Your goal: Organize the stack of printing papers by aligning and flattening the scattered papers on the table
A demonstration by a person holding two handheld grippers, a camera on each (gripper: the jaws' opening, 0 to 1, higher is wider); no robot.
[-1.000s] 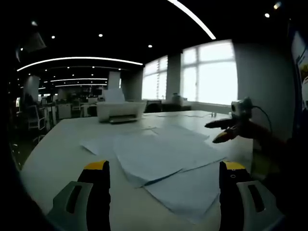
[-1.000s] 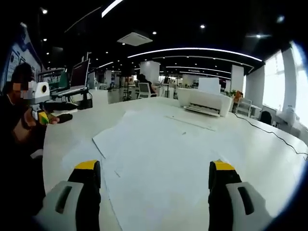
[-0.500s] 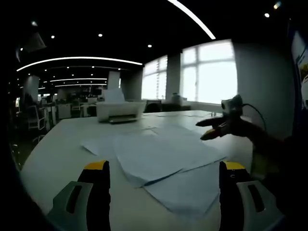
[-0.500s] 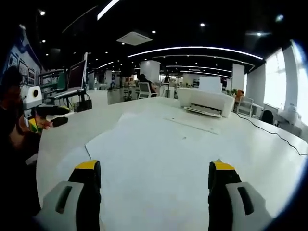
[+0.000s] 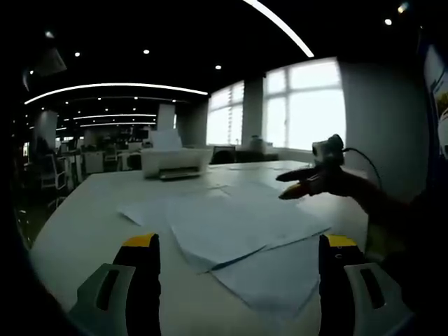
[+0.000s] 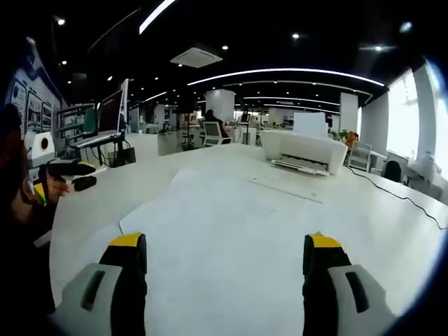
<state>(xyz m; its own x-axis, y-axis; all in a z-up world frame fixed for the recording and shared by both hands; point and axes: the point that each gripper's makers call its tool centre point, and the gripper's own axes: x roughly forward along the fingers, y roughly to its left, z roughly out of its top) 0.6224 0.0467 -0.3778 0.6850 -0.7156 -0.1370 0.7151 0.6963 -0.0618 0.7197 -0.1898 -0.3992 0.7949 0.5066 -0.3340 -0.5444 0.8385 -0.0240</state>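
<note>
Left gripper (image 5: 238, 262) jaws wide, empty, above worktop (image 5: 84, 224); scattered papers (image 5: 238, 231) at 12 o'clock, fanned, overlapping. Right gripper (image 6: 224, 266) also wide, empty, over papers. Advice: close in from both sides, push edges together squarely, then press flat. Printer (image 6: 302, 150) well beyond.

From here nothing can be read: the posters (image 6: 28, 105) on the wall are a blur, and the papers (image 5: 238, 227) look blank.
</note>
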